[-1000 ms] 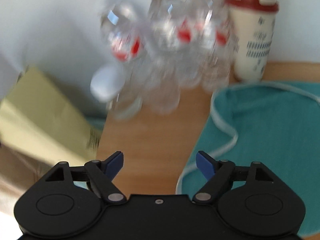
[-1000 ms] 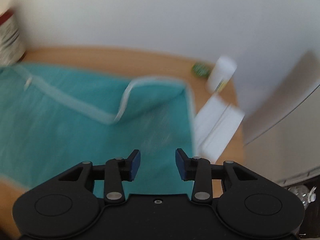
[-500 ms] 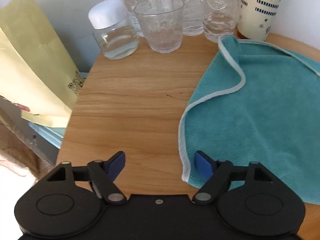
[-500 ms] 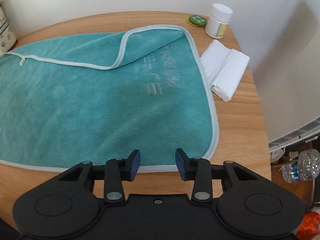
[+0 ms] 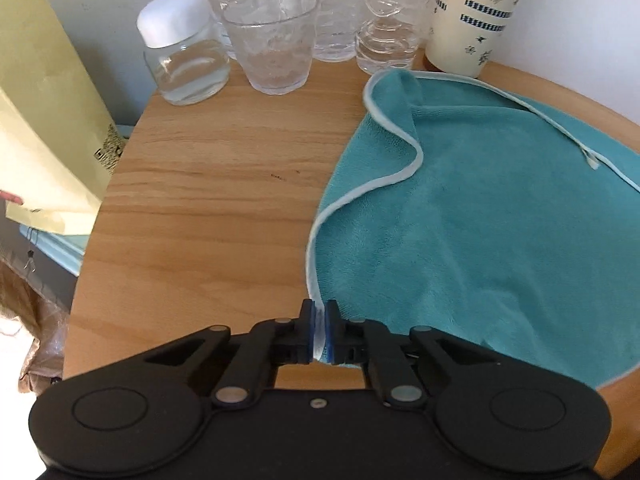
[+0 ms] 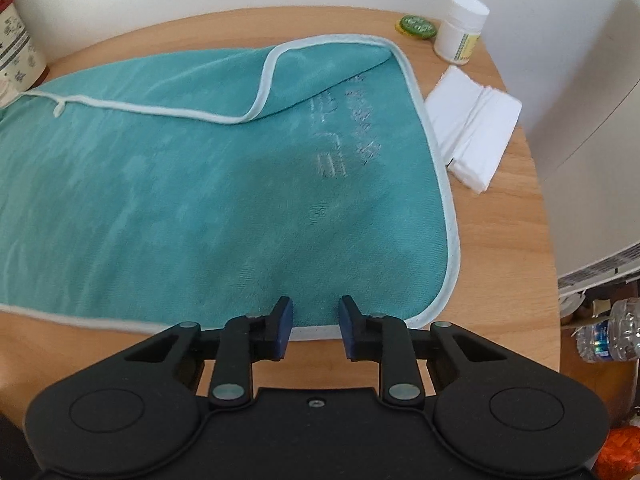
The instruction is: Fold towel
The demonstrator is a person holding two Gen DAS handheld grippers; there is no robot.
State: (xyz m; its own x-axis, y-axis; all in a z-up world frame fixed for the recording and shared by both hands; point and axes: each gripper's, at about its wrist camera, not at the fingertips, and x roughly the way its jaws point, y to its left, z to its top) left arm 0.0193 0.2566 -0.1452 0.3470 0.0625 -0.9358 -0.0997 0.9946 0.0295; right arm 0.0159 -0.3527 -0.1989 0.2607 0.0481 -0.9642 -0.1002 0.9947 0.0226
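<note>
A teal towel (image 5: 480,224) with pale blue trim lies spread over a round wooden table (image 5: 208,200). In the left wrist view my left gripper (image 5: 319,334) is shut on the towel's near left corner, the pale hem pinched between the blue pads. The far left corner is curled over on itself. In the right wrist view the towel (image 6: 180,200) lies flat with its far right corner folded back. My right gripper (image 6: 315,330) stands open at the near hem, close to the near right corner, with the hem between and below its fingers.
Along the table's back left stand a lidded glass jar (image 5: 184,52), a tumbler (image 5: 274,40), plastic bottles (image 5: 384,16) and a cream canister (image 5: 476,16). A yellow bag (image 5: 44,120) hangs off the left. A folded white cloth (image 6: 472,124), a white pill bottle (image 6: 460,28) and a green lid (image 6: 416,26) sit at the right.
My left gripper has shut on the towel's near left corner; half a second ago it stood open beside it. My right gripper moved slightly forward over the near hem and stays open.
</note>
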